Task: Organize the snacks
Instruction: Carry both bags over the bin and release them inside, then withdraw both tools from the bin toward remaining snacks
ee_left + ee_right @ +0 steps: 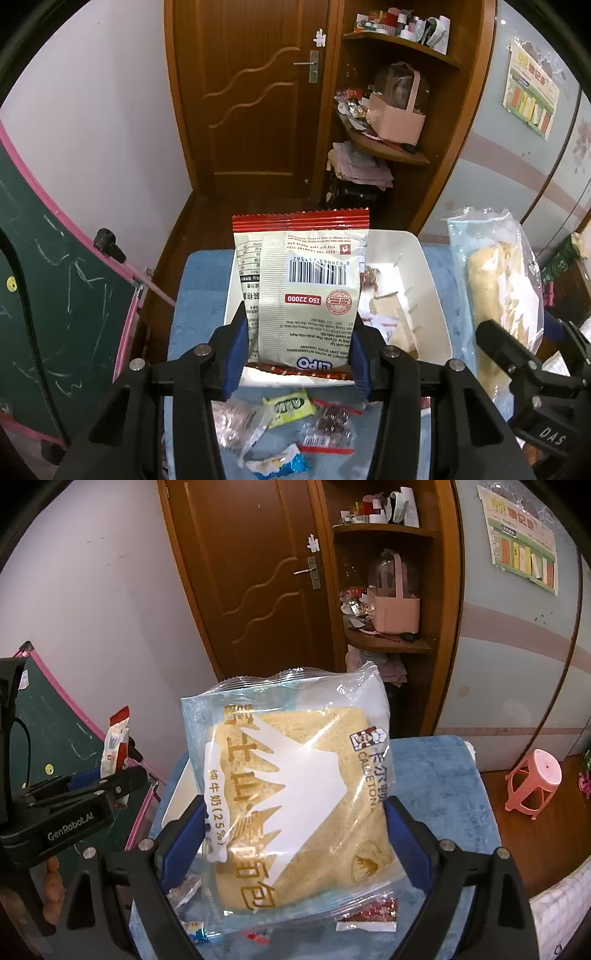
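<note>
My left gripper (pixel 297 343) is shut on a cream and red LIPO snack packet (pixel 301 280) and holds it upright above the white bin (pixel 432 295) on the blue table. My right gripper (pixel 295 834) is shut on a clear-wrapped bread bag (pixel 291 794), which also shows at the right of the left wrist view (pixel 495 280). The left gripper with its packet (pixel 116 746) shows at the left of the right wrist view. Several small snack packets (pixel 291 406) lie on the table in front of the bin.
The bin holds a few packets (pixel 384 310). A green chalkboard (pixel 55 295) with pink frame stands at the left. A wooden door and shelves (pixel 388 110) are behind. A pink stool (pixel 533 782) stands on the floor at the right. More small packets (pixel 369 915) lie under the bread.
</note>
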`<state>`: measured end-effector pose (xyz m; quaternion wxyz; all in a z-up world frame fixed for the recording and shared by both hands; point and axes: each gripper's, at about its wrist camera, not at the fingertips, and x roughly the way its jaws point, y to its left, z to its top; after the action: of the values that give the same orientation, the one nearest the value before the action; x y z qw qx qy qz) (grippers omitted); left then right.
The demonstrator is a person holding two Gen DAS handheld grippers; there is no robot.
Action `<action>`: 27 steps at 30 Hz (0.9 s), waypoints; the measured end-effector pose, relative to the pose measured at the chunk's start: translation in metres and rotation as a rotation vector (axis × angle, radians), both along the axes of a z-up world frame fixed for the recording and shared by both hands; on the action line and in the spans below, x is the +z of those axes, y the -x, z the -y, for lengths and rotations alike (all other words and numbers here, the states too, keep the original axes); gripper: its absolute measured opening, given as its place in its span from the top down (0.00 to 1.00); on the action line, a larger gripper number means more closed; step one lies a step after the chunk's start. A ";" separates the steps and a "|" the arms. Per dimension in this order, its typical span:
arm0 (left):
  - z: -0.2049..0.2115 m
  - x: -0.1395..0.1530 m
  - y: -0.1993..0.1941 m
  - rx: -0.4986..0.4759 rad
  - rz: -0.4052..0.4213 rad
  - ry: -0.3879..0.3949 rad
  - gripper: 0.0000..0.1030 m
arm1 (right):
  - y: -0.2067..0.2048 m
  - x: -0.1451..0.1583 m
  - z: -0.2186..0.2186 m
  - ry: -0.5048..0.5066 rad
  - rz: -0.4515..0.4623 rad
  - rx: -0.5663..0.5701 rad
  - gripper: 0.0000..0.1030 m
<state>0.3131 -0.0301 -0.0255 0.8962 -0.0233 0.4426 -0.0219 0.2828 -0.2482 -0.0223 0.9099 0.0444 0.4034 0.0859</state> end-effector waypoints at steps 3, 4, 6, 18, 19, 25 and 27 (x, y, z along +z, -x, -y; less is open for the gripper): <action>0.004 -0.002 -0.013 -0.001 0.000 -0.006 0.55 | -0.012 -0.002 0.000 -0.006 -0.014 -0.008 0.10; 0.006 -0.002 -0.016 0.001 -0.001 -0.010 0.55 | -0.016 -0.002 -0.001 -0.003 -0.014 -0.009 0.10; 0.010 -0.003 -0.024 0.000 -0.004 -0.015 0.55 | -0.023 -0.003 -0.003 0.006 -0.009 -0.009 0.09; 0.010 -0.015 -0.048 0.043 -0.008 -0.076 0.12 | -0.061 -0.024 -0.005 -0.055 -0.087 -0.011 0.07; 0.007 -0.017 -0.049 0.044 -0.014 -0.064 0.10 | -0.063 -0.028 -0.004 -0.062 -0.110 -0.016 0.06; 0.000 -0.028 -0.047 0.047 -0.039 -0.068 0.09 | -0.061 -0.033 -0.006 -0.045 -0.085 -0.009 0.05; 0.001 -0.030 -0.044 0.047 -0.042 -0.074 0.09 | -0.058 -0.027 -0.011 -0.034 -0.053 0.005 0.01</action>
<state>0.3574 -0.0308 -0.0553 0.8872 -0.0010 0.4612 0.0159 0.3409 -0.2375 -0.0495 0.8977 0.0613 0.4260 0.0940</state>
